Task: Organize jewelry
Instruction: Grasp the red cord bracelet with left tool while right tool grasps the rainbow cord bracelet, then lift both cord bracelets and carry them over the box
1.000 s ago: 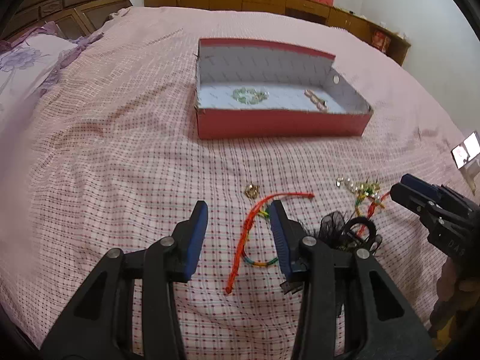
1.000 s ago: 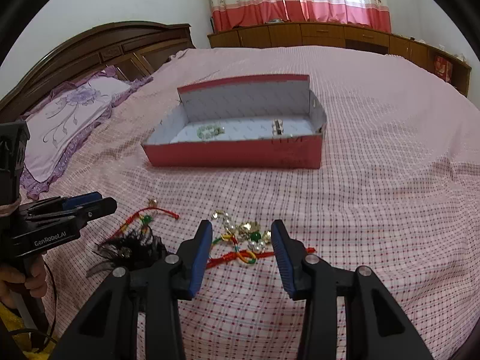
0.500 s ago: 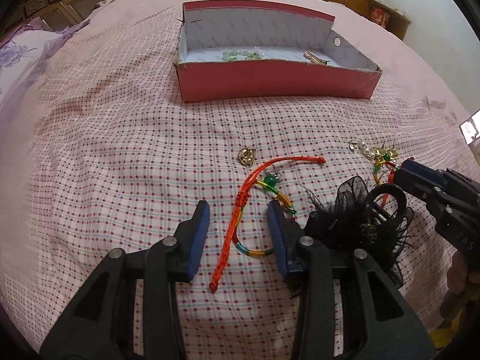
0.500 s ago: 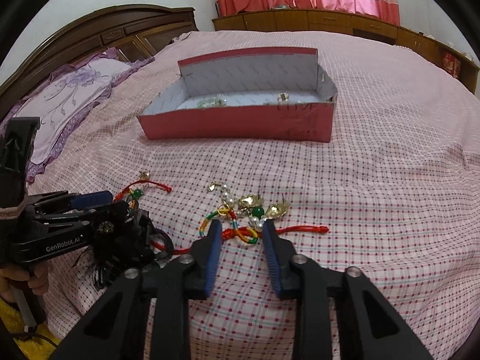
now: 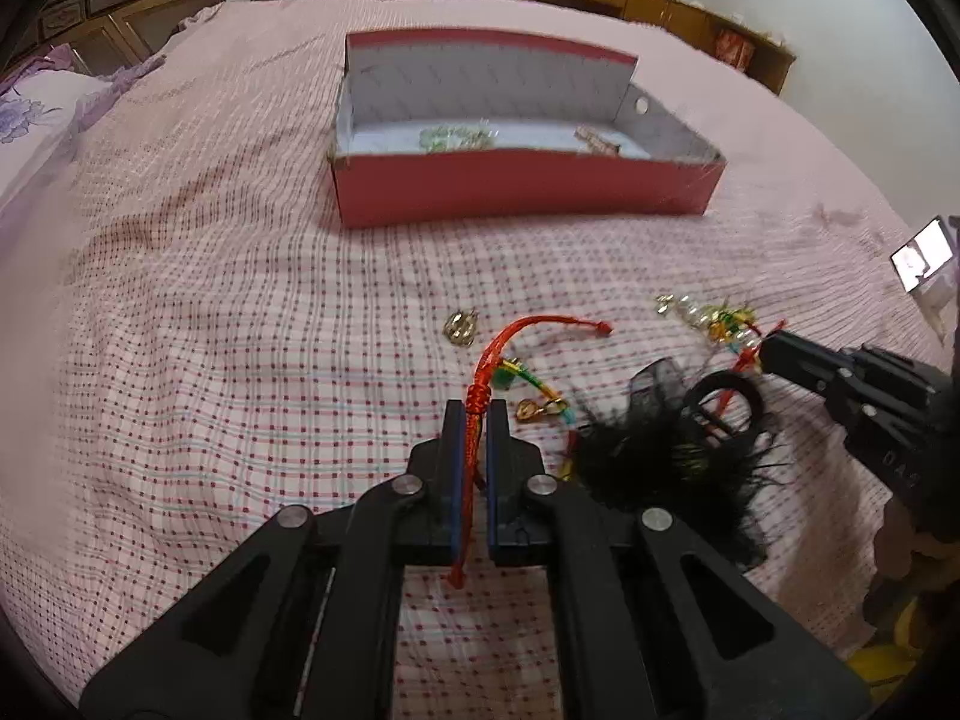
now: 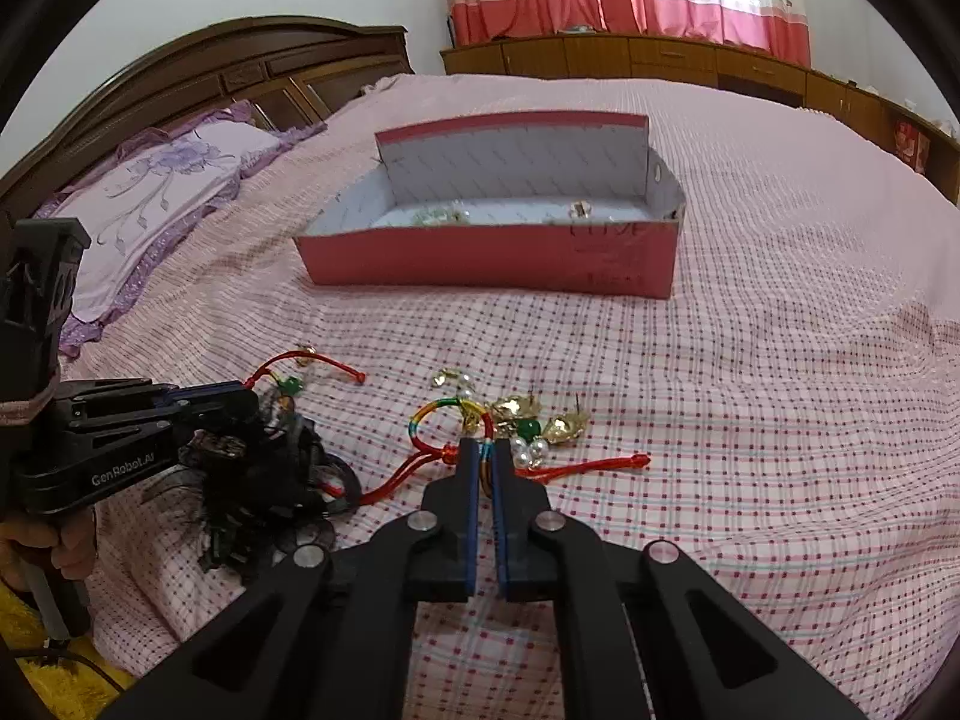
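Pillow [image 6: 162, 192] right view only; phone [image 5: 921, 255] left only

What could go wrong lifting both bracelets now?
Left tongs grip the red cord bracelet; its charms lie against the black feather clip, so that may drag along. Right tongs pinch the multicolor cord amid gold earrings; those could snag and drop short of the red box.

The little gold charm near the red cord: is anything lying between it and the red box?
No. In the left wrist view only bare checked bedspread lies between the gold charm and the red box.
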A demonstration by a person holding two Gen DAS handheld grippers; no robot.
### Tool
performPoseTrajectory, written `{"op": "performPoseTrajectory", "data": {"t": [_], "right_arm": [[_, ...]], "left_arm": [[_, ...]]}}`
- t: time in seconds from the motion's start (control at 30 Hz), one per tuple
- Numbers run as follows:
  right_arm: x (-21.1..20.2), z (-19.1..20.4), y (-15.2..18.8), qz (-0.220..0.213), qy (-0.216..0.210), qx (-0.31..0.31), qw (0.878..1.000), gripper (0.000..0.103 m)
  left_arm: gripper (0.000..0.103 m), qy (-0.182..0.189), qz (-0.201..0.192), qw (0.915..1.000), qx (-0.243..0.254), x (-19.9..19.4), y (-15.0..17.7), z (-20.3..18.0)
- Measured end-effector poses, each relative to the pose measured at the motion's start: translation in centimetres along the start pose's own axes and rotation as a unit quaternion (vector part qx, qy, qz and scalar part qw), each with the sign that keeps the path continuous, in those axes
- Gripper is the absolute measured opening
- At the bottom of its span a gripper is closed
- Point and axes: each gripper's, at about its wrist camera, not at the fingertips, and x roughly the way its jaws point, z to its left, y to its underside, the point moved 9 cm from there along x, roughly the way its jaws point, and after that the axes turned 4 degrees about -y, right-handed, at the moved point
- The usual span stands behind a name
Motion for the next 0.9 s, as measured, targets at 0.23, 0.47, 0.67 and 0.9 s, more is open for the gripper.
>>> {"op": "performPoseTrajectory", "data": {"t": [0.23, 0.47, 0.67, 0.9], "right_arm": [[-1.9, 0.8, -0.6, -0.018, -0.003, -0.010, 1.000, 0.005], [-4.1, 1.3, -1.7, -0.043, -0.004, -0.012, 0.999, 0.005], [-6.0, 1.6, -3.2, -0.073, -0.003, -0.013, 0.997, 0.004], [-7.1, 1.9, -5.5, -0.106, 0.001, -0.013, 0.994, 0.004]], "left_arm": [[0.000, 0.011, -0.025, 0.9995, -0.014, -2.6, -0.9, 0.1], [0.000, 0.024, -0.059, 0.9978, -0.021, -5.2, -2.5, -0.7], [0.000, 0.032, -0.086, 0.9954, -0.025, -6.9, -4.0, -1.1], [0.000, 0.026, -0.115, 0.9926, -0.028, -7.7, -5.9, -1.1]]}}
